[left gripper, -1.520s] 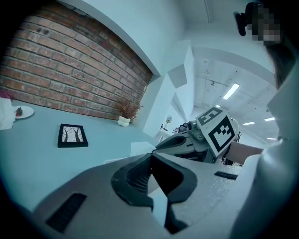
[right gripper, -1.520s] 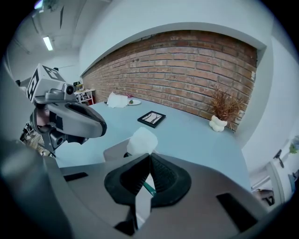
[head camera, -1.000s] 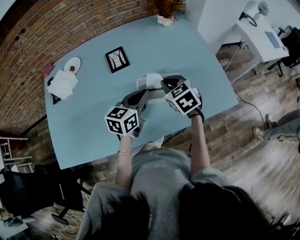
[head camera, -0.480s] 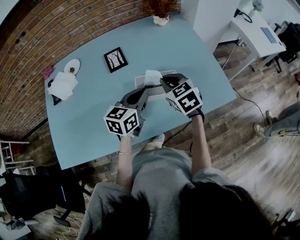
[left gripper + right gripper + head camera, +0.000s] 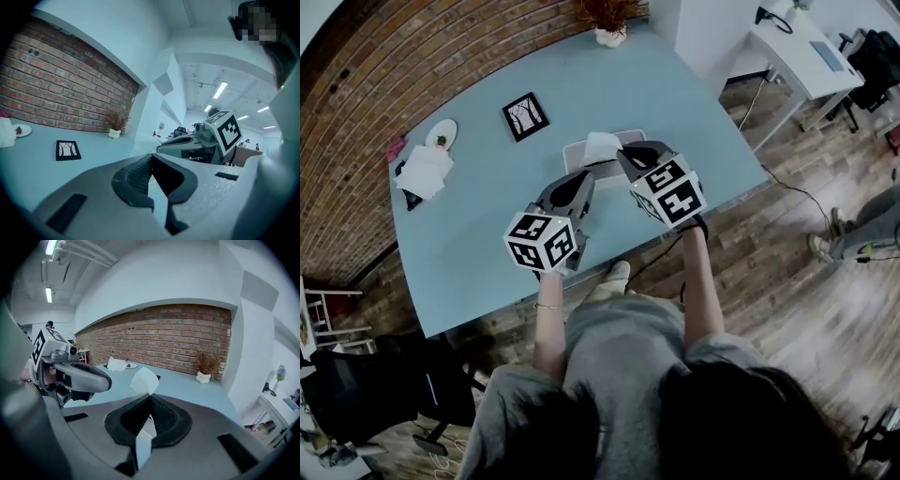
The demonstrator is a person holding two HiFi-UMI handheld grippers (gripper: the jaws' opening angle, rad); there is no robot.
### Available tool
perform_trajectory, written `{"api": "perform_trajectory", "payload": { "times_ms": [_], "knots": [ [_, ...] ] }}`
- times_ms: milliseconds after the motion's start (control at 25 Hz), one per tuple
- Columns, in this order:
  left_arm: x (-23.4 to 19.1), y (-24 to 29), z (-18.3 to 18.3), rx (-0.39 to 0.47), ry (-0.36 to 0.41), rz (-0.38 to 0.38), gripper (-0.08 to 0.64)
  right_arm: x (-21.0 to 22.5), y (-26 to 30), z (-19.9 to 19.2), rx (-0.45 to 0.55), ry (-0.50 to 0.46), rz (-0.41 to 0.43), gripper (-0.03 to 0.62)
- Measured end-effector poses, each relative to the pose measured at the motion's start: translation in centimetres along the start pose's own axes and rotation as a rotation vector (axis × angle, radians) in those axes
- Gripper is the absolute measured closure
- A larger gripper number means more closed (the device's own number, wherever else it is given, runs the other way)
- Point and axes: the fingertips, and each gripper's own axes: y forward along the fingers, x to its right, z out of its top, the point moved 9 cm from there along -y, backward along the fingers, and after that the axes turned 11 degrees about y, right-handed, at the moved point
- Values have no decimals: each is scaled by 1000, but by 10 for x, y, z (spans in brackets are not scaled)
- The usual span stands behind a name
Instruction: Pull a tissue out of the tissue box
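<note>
Right tool (image 5: 150, 397): clenched on the tissue (image 5: 144, 379). The ribbed pads are pressed together on a white strip of it, and a crumpled peak stands free beyond the tips. Left tool (image 5: 150, 158): clenched, tips meeting. The pale wedge behind the tips is a thing I cannot identify. In the head view the tissue sits over the tissue box (image 5: 578, 156), a pale flat box lying near the front edge of the blue tabletop (image 5: 478, 239). Whether the tissue's other end sits in the box I cannot tell. My right tool reaches the tissue from 4 o'clock of the box, and my left tool lies at the box's 7 o'clock corner. Contact there cannot be judged. Farther out from the box, a small black picture frame (image 5: 523, 116) lies flat at 10 o'clock. A white plate (image 5: 441, 134) and a heap of white paper (image 5: 422, 170) sit close together at 9 o'clock by the tabletop's left end. A dried plant in a white pot (image 5: 609, 34) stands at 12 o'clock, at the far edge. A brick wall (image 5: 412, 56) runs along the far left side. A white desk (image 5: 802, 52) stands on the wooden floor (image 5: 825, 187) at 2 o'clock.
</note>
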Motion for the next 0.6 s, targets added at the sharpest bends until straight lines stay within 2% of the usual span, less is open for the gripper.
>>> {"api": "perform_trajectory", "payload": {
  "times_ms": [600],
  "knots": [
    [34, -38, 20, 79, 50, -5, 557, -31, -53, 5, 98, -2, -35, 589]
  ]
}}
